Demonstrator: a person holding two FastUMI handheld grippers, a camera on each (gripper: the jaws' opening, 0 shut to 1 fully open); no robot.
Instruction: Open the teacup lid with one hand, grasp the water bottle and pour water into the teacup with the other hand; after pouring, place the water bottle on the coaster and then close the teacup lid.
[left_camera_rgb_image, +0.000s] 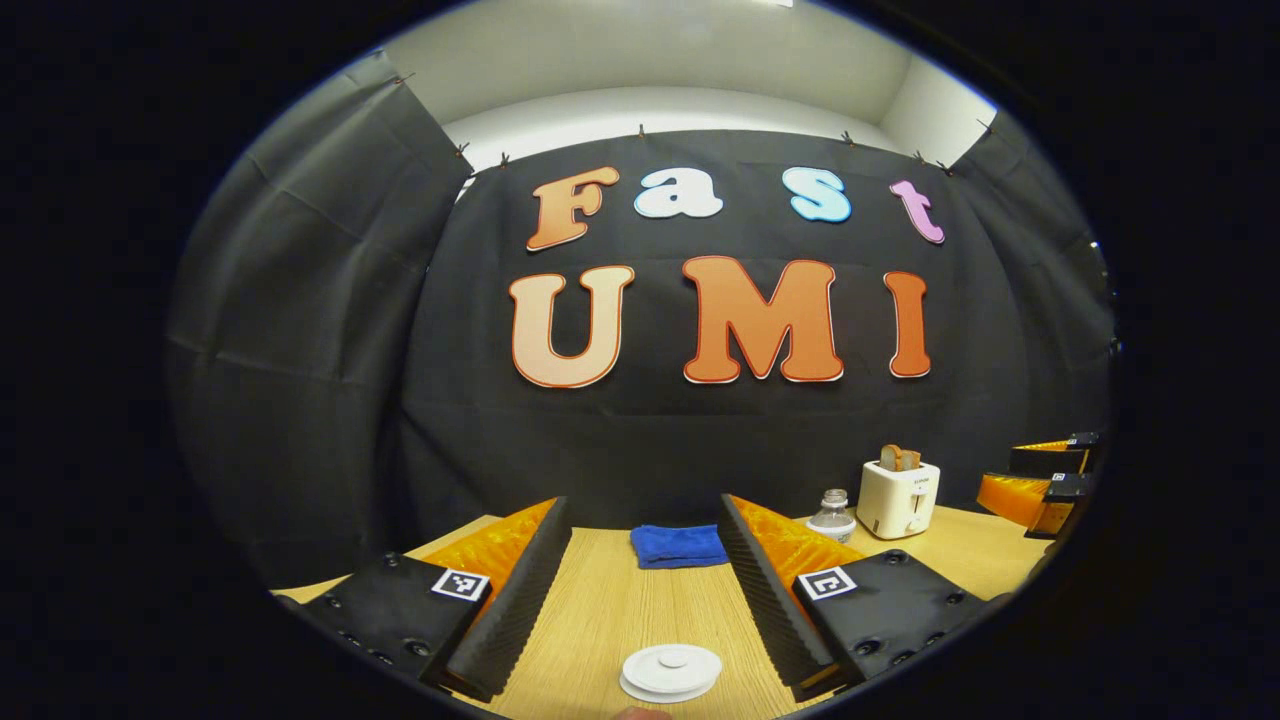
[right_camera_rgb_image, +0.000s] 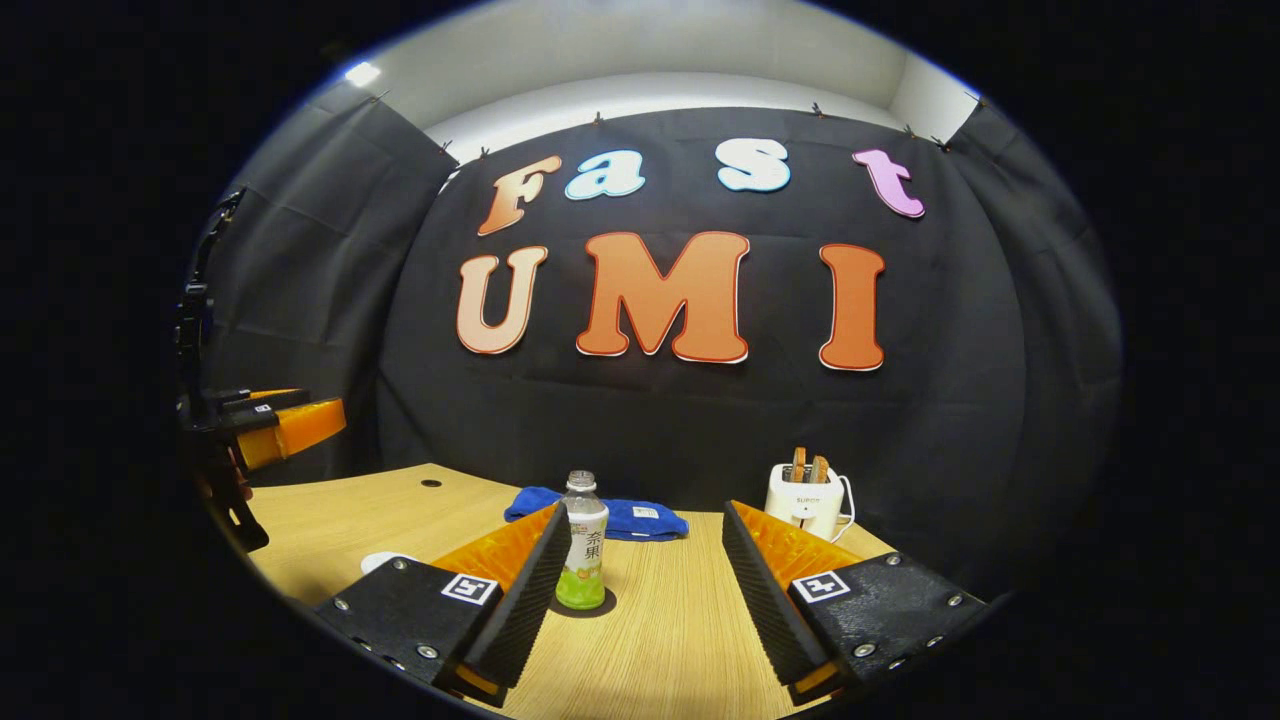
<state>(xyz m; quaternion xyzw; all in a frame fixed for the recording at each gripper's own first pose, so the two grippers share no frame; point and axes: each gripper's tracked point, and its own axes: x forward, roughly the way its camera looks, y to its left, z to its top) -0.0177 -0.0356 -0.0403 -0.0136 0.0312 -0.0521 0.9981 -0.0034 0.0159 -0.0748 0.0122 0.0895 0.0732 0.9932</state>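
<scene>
The water bottle (right_camera_rgb_image: 584, 545) carries a label with large dark East Asian characters above a green band; its smaller print is too fine to make out. The white toaster (right_camera_rgb_image: 803, 500) bears a short dark brand word on its front, too small to read for certain. Each gripper finger carries a square black-and-white coded marker (right_camera_rgb_image: 469, 589), a pattern without letters.

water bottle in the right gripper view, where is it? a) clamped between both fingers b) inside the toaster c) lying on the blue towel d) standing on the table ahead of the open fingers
d: the water bottle stands upright on the table, ahead of the right hand-held gripper, whose fingers are spread apart and not pressing on it.
</scene>
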